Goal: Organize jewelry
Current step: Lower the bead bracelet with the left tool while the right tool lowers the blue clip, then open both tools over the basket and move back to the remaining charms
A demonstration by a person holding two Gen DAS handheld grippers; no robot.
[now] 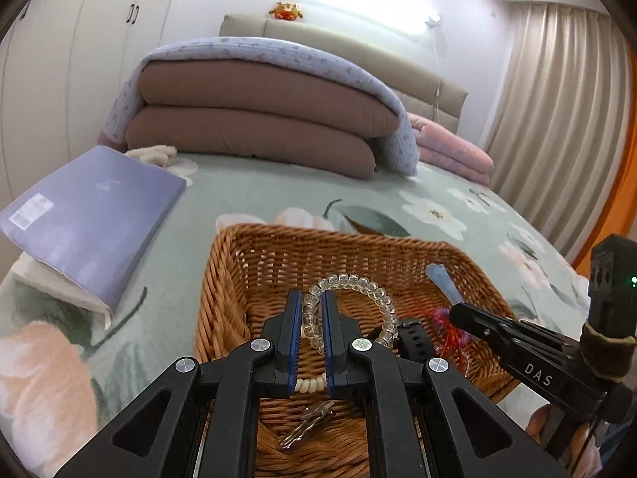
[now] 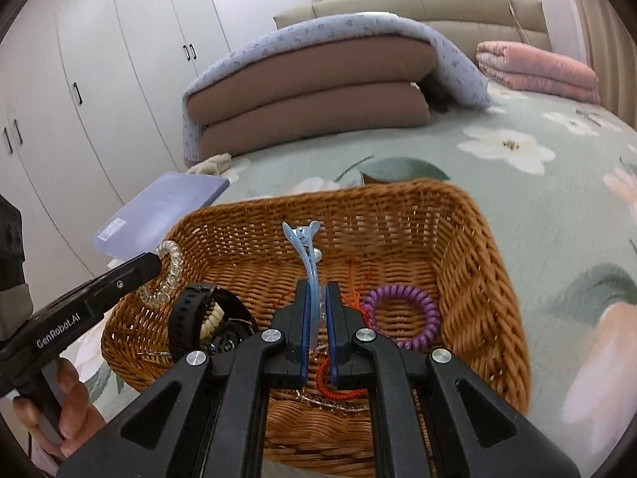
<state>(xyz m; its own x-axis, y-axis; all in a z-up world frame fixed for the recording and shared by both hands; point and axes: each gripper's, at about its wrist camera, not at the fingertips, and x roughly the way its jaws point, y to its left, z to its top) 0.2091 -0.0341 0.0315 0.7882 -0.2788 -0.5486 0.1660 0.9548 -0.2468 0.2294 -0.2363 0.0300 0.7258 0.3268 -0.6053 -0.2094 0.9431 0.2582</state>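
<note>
A brown wicker basket [image 1: 223, 279] [image 2: 477, 263] sits on the bed. My left gripper [image 1: 309, 304] is shut on a clear beaded bracelet [image 1: 358, 283] and holds it over the basket; it shows in the right wrist view too [image 2: 169, 275]. My right gripper [image 2: 317, 290] is shut on a light blue hair clip [image 2: 304, 247], whose tip shows in the left wrist view [image 1: 442, 281]. In the basket lie a purple spiral hair tie [image 2: 402, 314], a black watch [image 2: 187, 318], a cream bead bracelet [image 1: 308, 386], an orange cord loop [image 2: 338, 390] and a metal clip [image 1: 306, 424].
A purple flat box [image 1: 91, 215] lies on the bed left of the basket. Folded brown quilts [image 1: 254, 119] and a pink blanket [image 2: 537, 67] lie behind it. White wardrobes [image 2: 99, 91] stand at the left. The bedspread [image 2: 557, 199] is green with flowers.
</note>
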